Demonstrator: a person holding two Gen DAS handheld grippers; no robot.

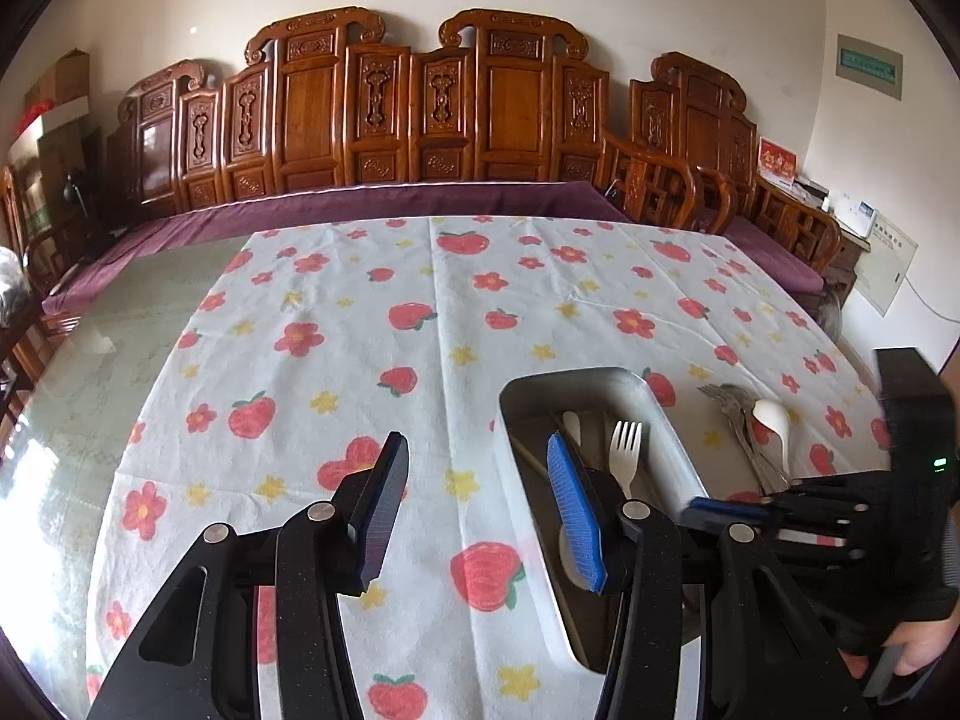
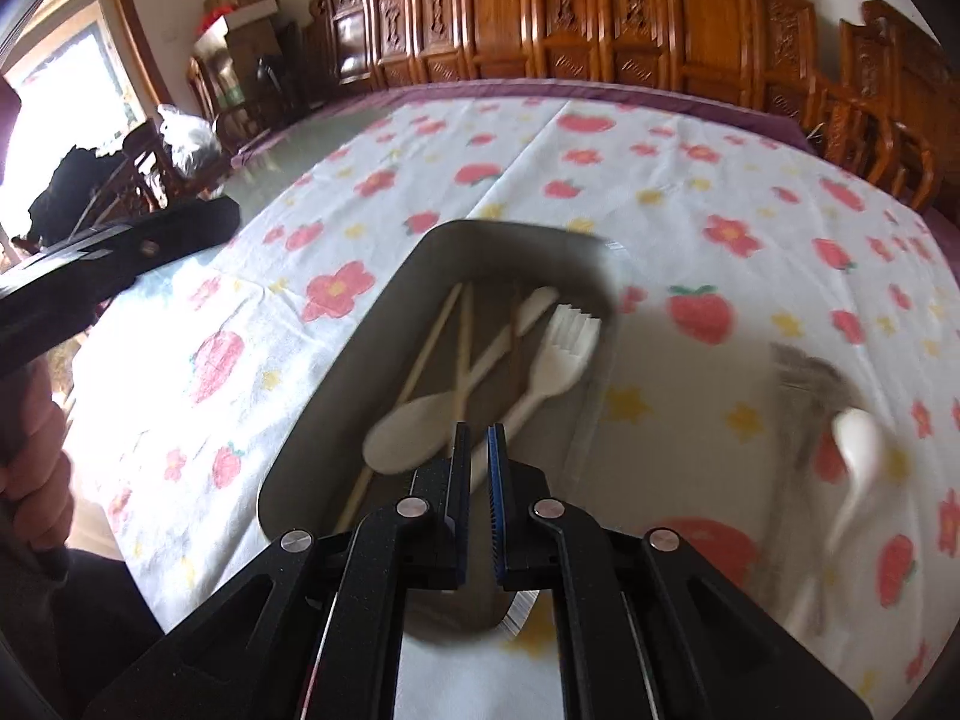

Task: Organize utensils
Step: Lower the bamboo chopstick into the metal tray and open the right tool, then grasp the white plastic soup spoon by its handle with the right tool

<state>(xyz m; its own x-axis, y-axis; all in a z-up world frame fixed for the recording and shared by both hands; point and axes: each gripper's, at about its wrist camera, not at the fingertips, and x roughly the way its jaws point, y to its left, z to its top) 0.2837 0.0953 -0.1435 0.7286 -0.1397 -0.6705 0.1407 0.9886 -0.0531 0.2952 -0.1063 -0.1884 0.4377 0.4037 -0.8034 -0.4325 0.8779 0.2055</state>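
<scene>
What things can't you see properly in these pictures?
- Near end of the tray, left wrist view: the left gripper covers it.
- Metal forks and white spoon on the cloth, right wrist view: blurred, so the forks cannot be counted.
- Chopsticks in the tray, right wrist view: their near ends are hidden behind the shut right gripper.
- Right gripper, left wrist view: blurred.

tablecloth (image 1: 336, 324): white, printed with red strawberries, red flowers, yellow stars. tray (image 2: 384, 324): grey. fork (image 2: 558, 360), spoon (image 2: 408, 438): cream. gripper pads (image 1: 576, 516): blue. carved bench (image 1: 420, 120): orange-brown; cushion (image 1: 360, 204) purple.
</scene>
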